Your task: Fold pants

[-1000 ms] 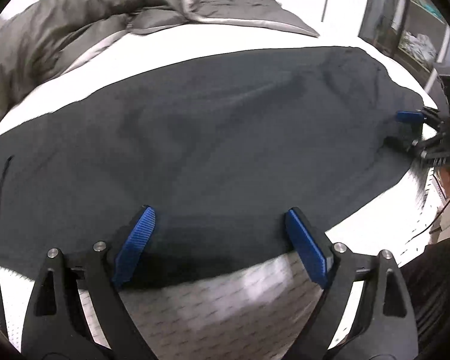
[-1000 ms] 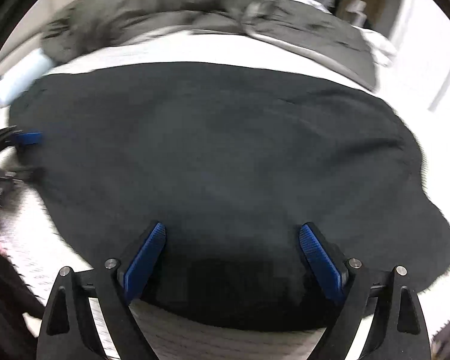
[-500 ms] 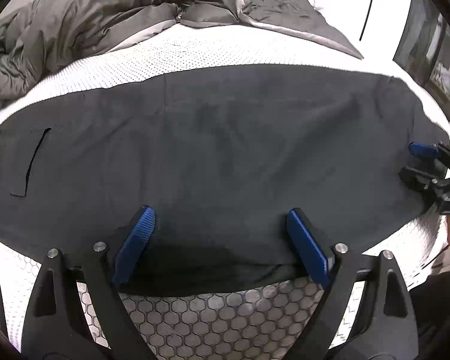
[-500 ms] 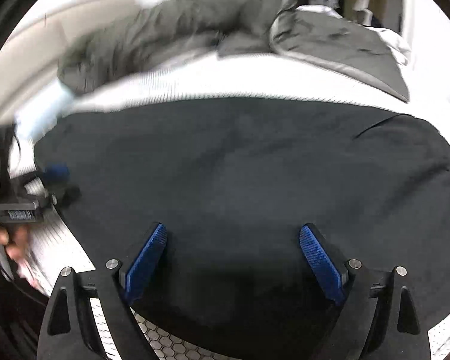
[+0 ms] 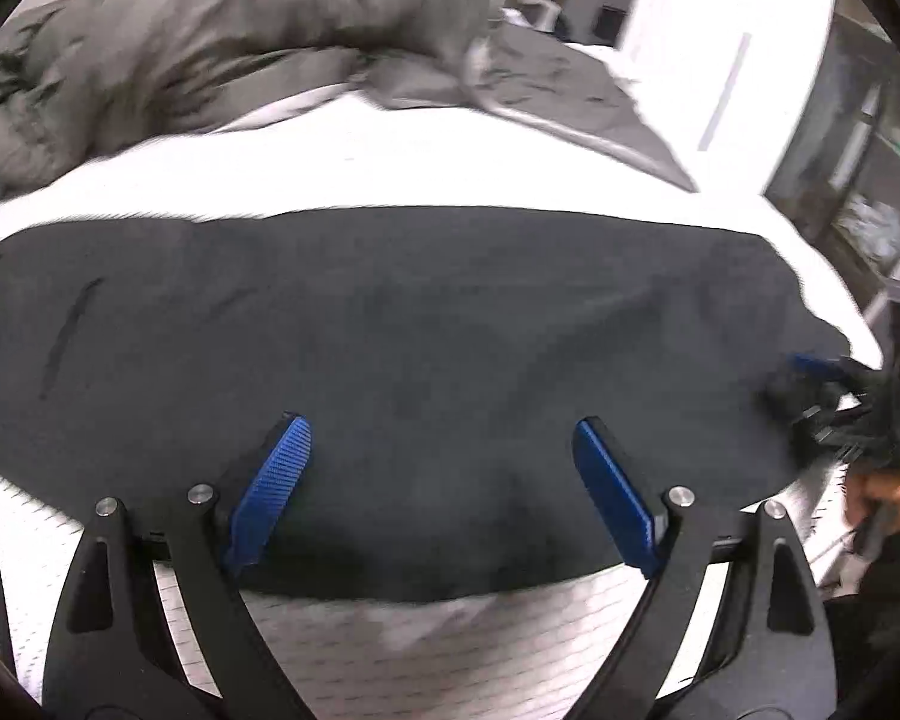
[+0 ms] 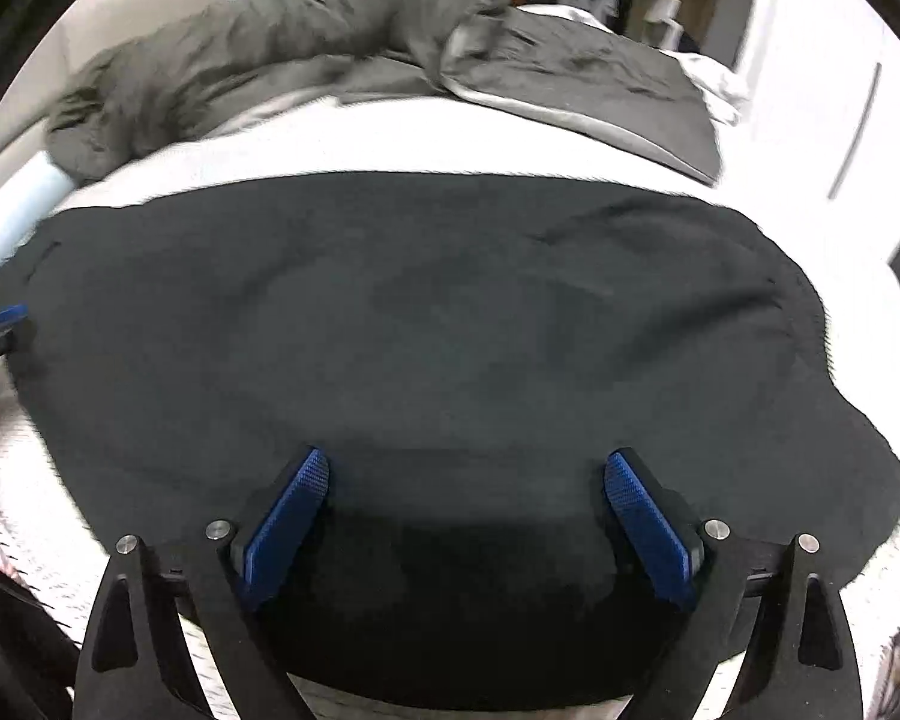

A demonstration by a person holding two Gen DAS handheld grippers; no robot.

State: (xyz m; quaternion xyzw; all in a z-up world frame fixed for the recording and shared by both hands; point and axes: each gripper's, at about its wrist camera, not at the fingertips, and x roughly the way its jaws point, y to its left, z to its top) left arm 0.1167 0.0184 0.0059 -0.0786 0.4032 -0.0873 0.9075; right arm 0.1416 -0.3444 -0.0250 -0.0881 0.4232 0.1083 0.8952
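Dark pants (image 5: 390, 324) lie spread flat across a white bed; they also fill the right wrist view (image 6: 426, 312). My left gripper (image 5: 441, 468) is open, its blue pads over the pants' near edge, holding nothing. My right gripper (image 6: 468, 504) is open over the near edge further along the pants. The right gripper also shows at the right edge of the left wrist view (image 5: 810, 384), at the pants' end. A blue fingertip (image 6: 3, 318) of the left gripper shows at the left edge of the right wrist view.
A rumpled grey duvet (image 5: 222, 54) lies along the far side of the bed (image 5: 390, 162), also in the right wrist view (image 6: 342, 42). A pale blue pillow (image 6: 18, 210) sits at the far left. Shelving (image 5: 870, 192) stands right of the bed.
Both cameras have drawn back and lifted a little, so more white sheet shows beyond the pants. Both grippers stay open. The pants lie as before.
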